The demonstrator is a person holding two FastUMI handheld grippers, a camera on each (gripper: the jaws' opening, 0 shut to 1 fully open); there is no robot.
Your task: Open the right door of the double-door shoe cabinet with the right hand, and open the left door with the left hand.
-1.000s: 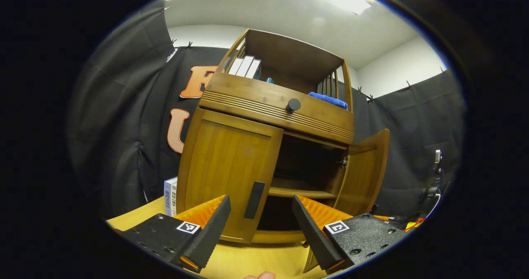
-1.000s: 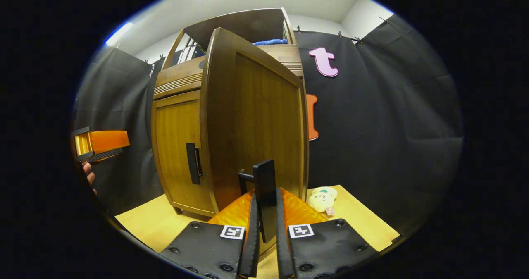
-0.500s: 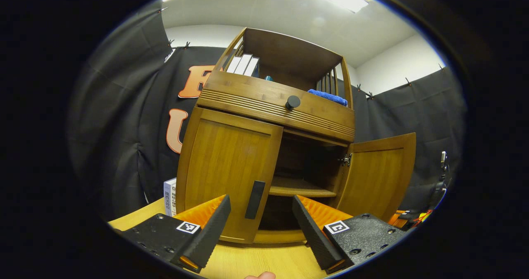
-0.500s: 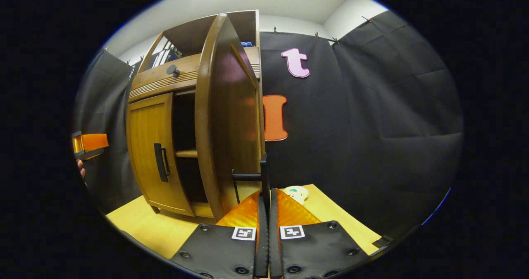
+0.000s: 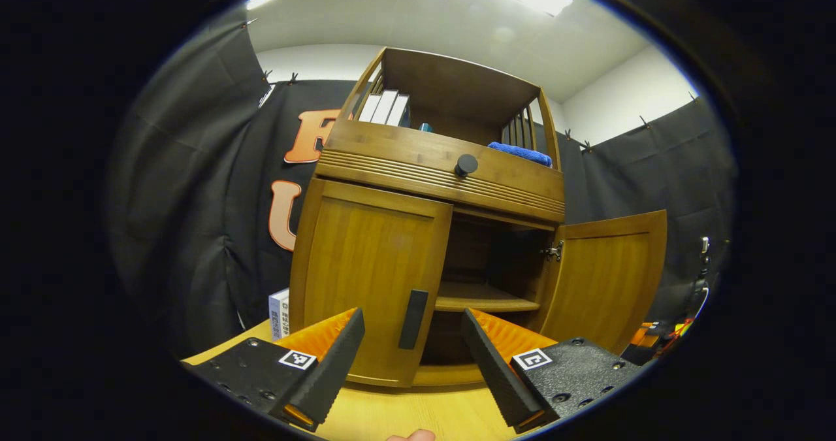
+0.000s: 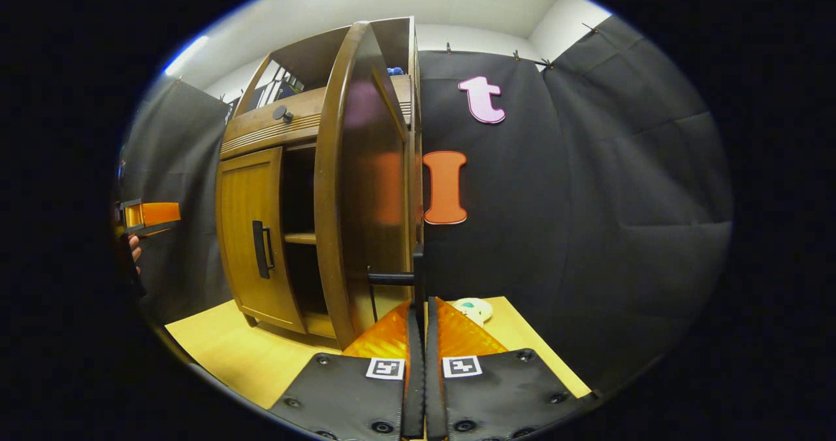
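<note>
The wooden shoe cabinet stands on a yellow table. Its right door is swung wide open, and the left door is closed. The left gripper is wide open, its fingers on either side of the left door's handle without touching it. The right gripper is clamped on the right door's handle. A small plush toy lies near that door.

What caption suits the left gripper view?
Open left tool faces the closed left door's handle; the right door stands open.
</note>
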